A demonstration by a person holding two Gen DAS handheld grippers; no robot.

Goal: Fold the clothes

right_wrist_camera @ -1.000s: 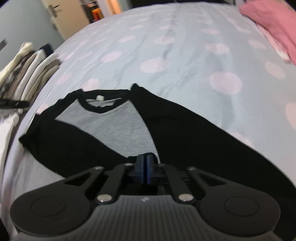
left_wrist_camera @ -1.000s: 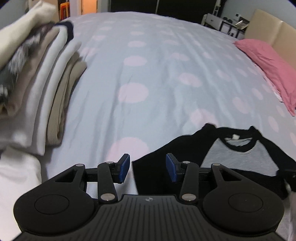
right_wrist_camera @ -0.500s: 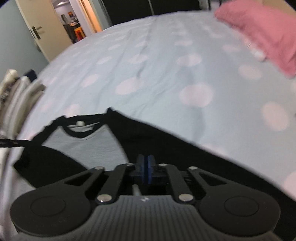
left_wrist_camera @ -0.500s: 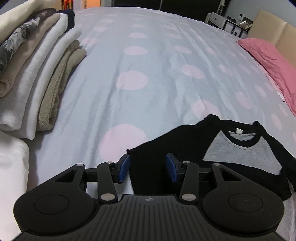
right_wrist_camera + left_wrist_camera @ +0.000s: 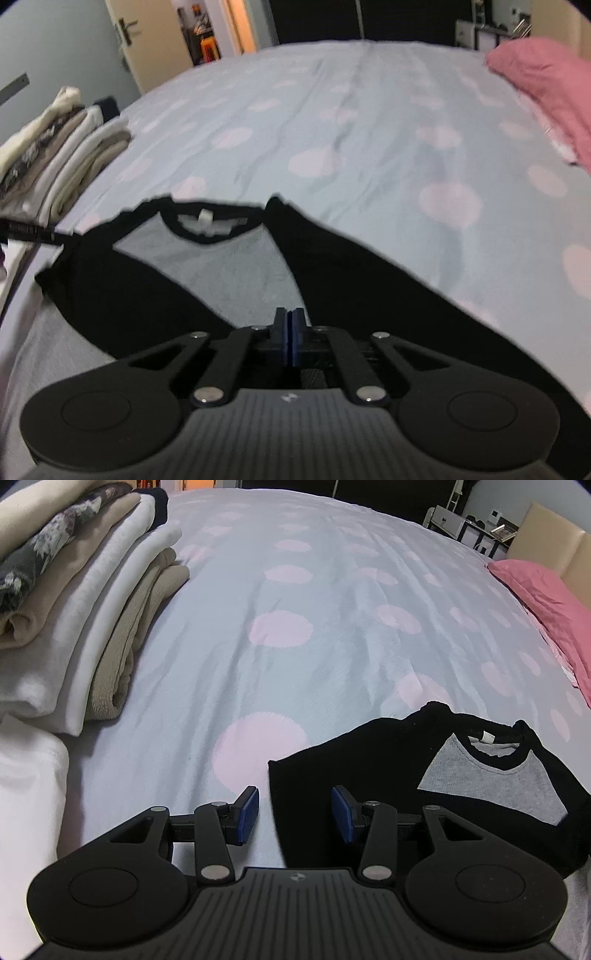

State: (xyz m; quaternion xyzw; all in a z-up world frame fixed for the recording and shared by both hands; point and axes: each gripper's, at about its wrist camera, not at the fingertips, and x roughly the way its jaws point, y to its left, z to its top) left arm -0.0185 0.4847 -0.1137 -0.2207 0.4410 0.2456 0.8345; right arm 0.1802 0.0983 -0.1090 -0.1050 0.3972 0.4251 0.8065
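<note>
A raglan shirt [image 5: 491, 779] with a grey body and black sleeves lies flat on the dotted bed cover [image 5: 295, 590], collar pointing away from me. My left gripper [image 5: 295, 812] hovers open over the cuff edge of the sleeve, which is folded across the shirt's body; its blue pads [image 5: 247, 814] touch nothing. In the right wrist view the shirt [image 5: 229, 266] spreads out below my right gripper [image 5: 290, 325]. Its jaws are closing, with the pads pressed together. I see no cloth between them.
A stack of folded clothes [image 5: 92, 609] in cream, beige and white stands at the left of the bed, also seen as the stack [image 5: 55, 155] from the right. White fabric [image 5: 26, 794] lies near left. A pink pillow [image 5: 546, 594] and a headboard [image 5: 554, 531] are at the right.
The right wrist view has drawn back and tilted up, showing more of the room and the door. The left gripper's gap is unchanged, and its view shifted only slightly.
</note>
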